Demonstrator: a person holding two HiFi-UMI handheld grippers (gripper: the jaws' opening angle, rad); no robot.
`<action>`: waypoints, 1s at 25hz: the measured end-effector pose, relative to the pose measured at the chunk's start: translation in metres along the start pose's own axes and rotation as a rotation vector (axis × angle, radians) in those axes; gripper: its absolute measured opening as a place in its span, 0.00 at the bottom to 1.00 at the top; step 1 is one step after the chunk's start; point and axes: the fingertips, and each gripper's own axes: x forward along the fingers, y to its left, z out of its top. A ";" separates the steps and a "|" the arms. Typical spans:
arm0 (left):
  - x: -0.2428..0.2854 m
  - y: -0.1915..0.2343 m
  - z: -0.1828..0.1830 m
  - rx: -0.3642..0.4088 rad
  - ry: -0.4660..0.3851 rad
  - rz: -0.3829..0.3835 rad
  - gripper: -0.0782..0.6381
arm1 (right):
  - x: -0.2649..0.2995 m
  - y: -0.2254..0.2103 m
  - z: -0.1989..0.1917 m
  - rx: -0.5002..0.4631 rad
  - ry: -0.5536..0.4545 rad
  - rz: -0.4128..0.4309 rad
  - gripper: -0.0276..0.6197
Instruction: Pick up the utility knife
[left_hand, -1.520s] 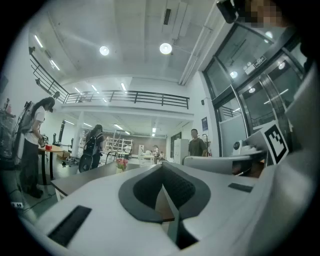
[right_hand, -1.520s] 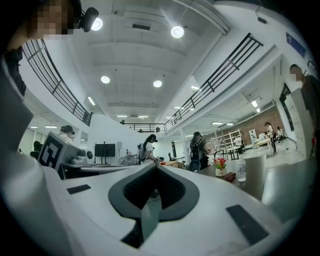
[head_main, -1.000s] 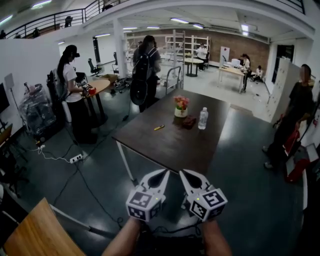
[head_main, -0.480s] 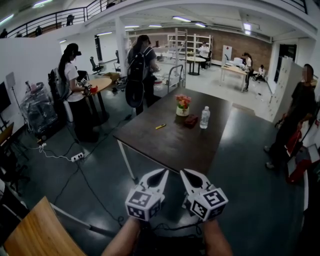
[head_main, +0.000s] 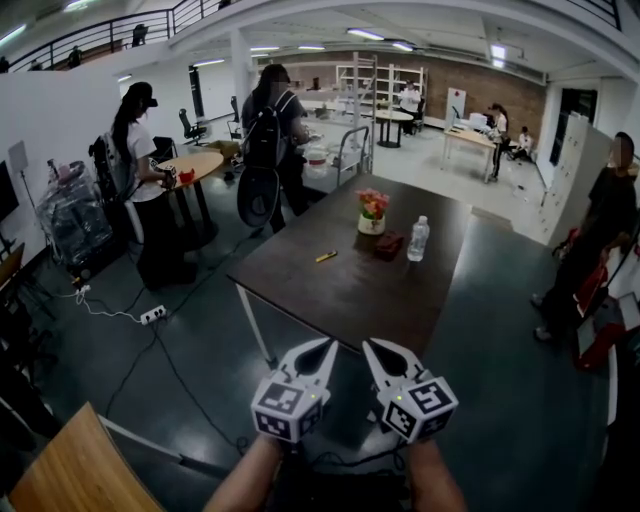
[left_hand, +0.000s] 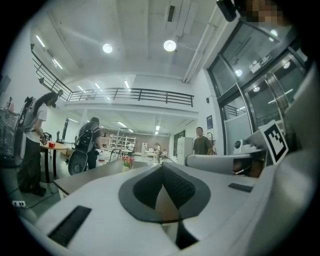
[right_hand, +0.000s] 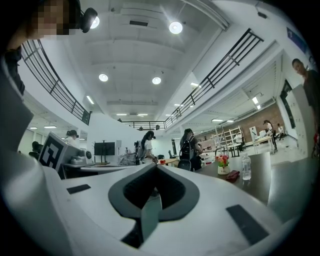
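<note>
The utility knife (head_main: 326, 256) is a small yellow object lying on the left part of a dark brown table (head_main: 340, 300), far ahead of both grippers. My left gripper (head_main: 327, 346) and right gripper (head_main: 371, 346) are held side by side low in the head view, short of the table's near edge. Both point level toward the table. Each has its jaws together with nothing between them, as the left gripper view (left_hand: 162, 168) and the right gripper view (right_hand: 152, 173) also show. The knife is not visible in either gripper view.
On the table's far part stand a flower pot (head_main: 372, 212), a water bottle (head_main: 418, 238) and a dark red pouch (head_main: 389, 244). A person with a backpack (head_main: 266, 150) stands beyond its left corner, another person (head_main: 600, 230) at the right. A wooden tabletop (head_main: 80, 470) is near left.
The table and its objects have drifted slightly right in the head view, and the person with the backpack has stepped left. Both grippers keep their shut pose side by side.
</note>
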 end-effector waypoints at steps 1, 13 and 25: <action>0.003 0.006 -0.001 -0.004 0.000 -0.001 0.12 | 0.007 -0.001 -0.001 0.000 0.004 -0.002 0.06; 0.058 0.105 -0.006 -0.038 0.020 -0.046 0.12 | 0.113 -0.031 -0.015 0.003 0.051 -0.048 0.06; 0.099 0.196 -0.003 -0.056 0.065 -0.140 0.12 | 0.210 -0.045 -0.011 0.011 0.063 -0.158 0.06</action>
